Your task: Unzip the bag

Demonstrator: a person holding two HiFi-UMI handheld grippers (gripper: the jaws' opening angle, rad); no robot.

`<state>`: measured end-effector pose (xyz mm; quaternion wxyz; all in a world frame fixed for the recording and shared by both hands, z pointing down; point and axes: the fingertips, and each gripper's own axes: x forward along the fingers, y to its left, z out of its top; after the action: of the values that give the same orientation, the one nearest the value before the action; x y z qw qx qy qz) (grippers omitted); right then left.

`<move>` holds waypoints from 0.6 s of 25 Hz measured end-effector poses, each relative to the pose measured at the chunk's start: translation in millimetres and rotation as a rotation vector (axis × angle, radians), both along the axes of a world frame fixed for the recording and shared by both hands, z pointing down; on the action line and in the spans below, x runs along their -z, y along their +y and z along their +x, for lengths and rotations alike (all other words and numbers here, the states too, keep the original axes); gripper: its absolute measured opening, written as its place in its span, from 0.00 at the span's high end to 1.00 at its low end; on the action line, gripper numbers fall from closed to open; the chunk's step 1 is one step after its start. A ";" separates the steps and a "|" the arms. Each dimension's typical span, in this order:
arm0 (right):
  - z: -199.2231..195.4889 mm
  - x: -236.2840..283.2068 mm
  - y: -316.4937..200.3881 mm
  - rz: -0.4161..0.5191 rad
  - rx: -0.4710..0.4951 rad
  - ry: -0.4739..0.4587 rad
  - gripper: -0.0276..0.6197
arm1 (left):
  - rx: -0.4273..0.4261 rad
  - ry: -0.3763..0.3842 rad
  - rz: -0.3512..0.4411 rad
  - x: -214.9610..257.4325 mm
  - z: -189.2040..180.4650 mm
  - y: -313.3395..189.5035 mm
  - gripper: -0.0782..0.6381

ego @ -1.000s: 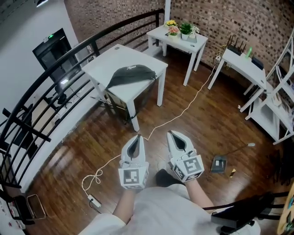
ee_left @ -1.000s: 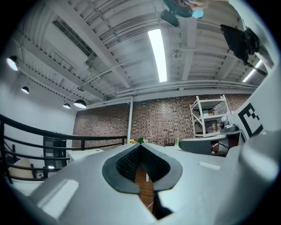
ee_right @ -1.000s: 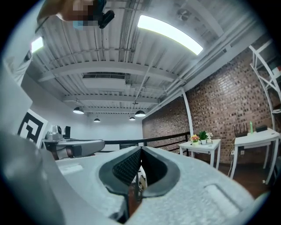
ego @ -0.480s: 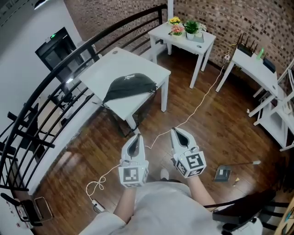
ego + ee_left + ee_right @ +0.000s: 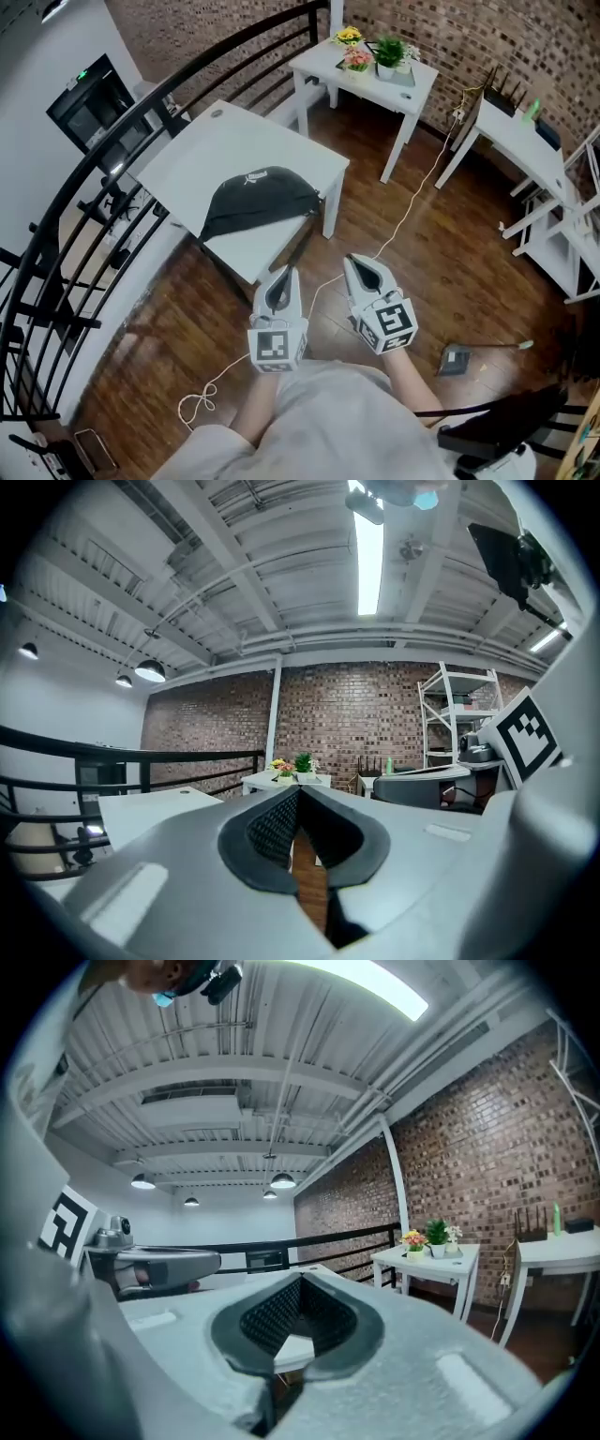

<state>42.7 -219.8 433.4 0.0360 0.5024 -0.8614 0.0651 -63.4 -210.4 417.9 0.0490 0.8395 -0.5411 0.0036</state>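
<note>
A dark grey bag [image 5: 258,199] lies closed on the near corner of a white table [image 5: 197,155], in the head view's upper middle. My left gripper [image 5: 284,275] hangs in the air just short of that table's near edge, jaws shut with nothing in them. My right gripper [image 5: 362,267] is beside it over the wood floor, also shut and empty. Both point level toward the table. In the left gripper view the shut left gripper [image 5: 297,792] faces the brick wall. In the right gripper view the shut right gripper [image 5: 302,1281] shows the white table top behind its tips.
A second white table [image 5: 367,67] with potted flowers [image 5: 354,58] stands behind the first. White shelving [image 5: 553,216] lines the right. A black curved railing [image 5: 84,178] runs along the left. A white cable [image 5: 398,220] crosses the floor, and a small grey box [image 5: 454,358] lies at right.
Both grippers have come forward toward the table with the bag, which now shows larger and nearer in the head view. The jaws stayed shut throughout.
</note>
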 end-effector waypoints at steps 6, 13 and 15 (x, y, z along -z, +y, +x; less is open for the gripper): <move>-6.9 -14.2 -80.6 -0.049 -0.093 0.025 0.98 | -0.080 -0.005 -0.050 -24.2 -17.3 -81.0 0.87; -4.0 -84.1 -126.0 -0.219 -0.082 0.079 0.98 | -0.134 -0.019 -0.231 -99.5 -4.3 -131.0 0.87; 1.0 -104.8 -148.4 -0.254 -0.061 0.104 0.98 | -0.117 -0.021 -0.272 -117.4 -2.4 -145.5 0.87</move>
<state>43.7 -368.2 538.2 0.1417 0.5226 -0.8275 0.1485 -65.9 -355.9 535.3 0.1561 0.8553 -0.4861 0.0884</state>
